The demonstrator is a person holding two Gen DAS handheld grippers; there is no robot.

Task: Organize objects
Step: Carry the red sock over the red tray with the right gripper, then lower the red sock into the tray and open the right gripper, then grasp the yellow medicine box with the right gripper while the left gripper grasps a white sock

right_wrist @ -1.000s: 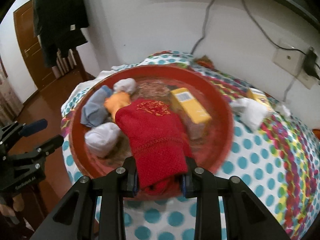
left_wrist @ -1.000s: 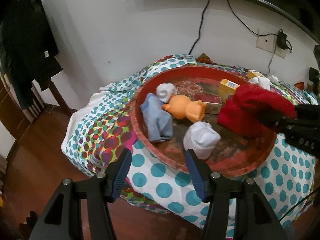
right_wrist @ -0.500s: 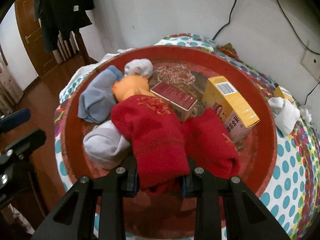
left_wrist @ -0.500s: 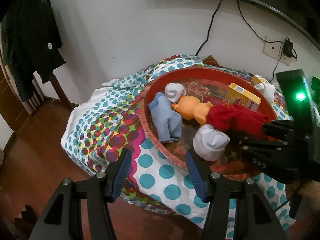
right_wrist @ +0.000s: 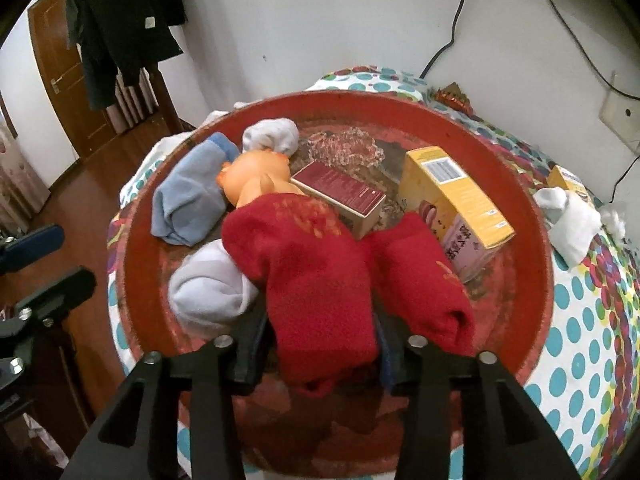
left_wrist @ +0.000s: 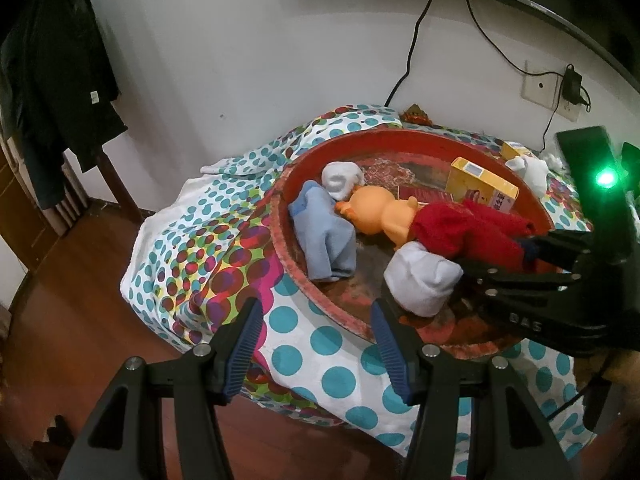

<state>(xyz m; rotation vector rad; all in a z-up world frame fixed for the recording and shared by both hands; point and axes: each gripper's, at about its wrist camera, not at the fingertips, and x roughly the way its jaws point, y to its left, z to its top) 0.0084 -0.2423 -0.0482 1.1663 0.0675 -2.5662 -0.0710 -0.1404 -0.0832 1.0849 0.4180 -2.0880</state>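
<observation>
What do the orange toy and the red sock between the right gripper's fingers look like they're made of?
Orange toy: smooth, slightly glossy, one colour throughout, probably soft plastic or rubber. Red sock: thick fuzzy knit with a matte nap, likely terry or fleece; it sags and folds limply.

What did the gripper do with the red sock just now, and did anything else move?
The right gripper brought the red sock down into the red tray, beside another red sock. Its jaws have just been opening, with the sock between them. The left gripper stayed open and empty. The toy, boxes and other socks stayed put.
</observation>
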